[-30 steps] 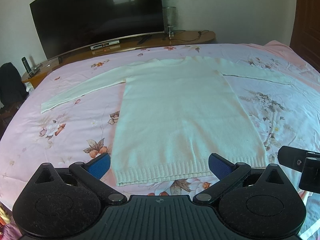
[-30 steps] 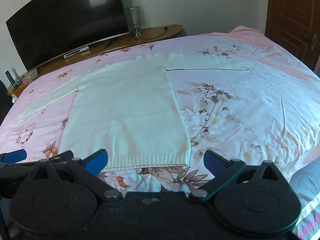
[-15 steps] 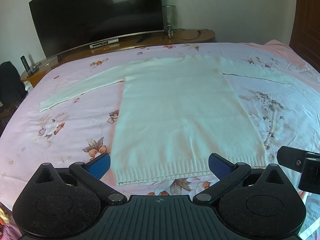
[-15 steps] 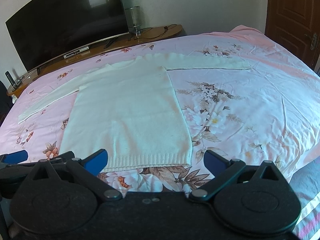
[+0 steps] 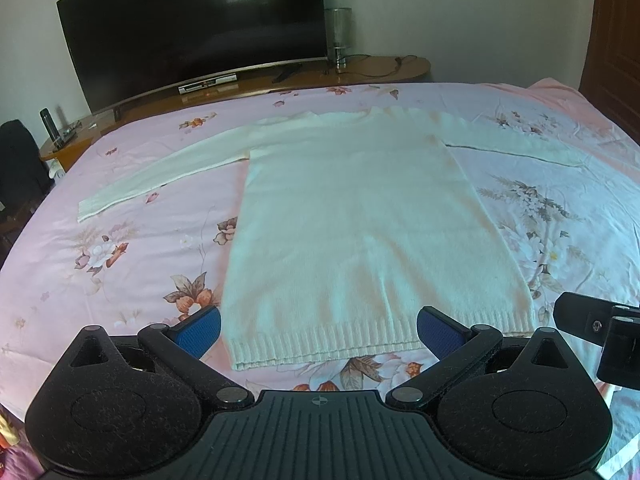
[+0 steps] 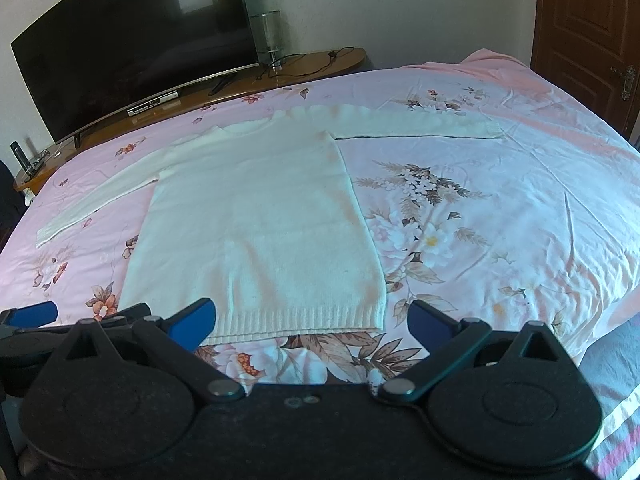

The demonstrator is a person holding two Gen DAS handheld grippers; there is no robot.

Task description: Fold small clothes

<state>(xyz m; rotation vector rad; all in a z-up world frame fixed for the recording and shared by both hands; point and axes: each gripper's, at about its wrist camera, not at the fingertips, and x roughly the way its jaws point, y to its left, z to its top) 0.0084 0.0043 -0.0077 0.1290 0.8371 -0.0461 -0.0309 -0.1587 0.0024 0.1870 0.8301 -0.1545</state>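
Your biggest risk is pinching the pink bedsheet [image 6: 500, 216] together with the knit, because the sweater [image 5: 360, 216] lies flat on it with no lifted edge. A one-sided grab could also skew the fold. Your left gripper [image 5: 319, 330] has its jaws spread wide, empty, the ribbed hem at 12 o'clock between its pads. Your right gripper [image 6: 310, 322] is likewise wide and empty, the sweater's body toward 11 o'clock.

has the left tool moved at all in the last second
Barely. The left tool hangs open just short of the sweater hem, framing the TV and bedspread almost as before; only a slight drift shows.
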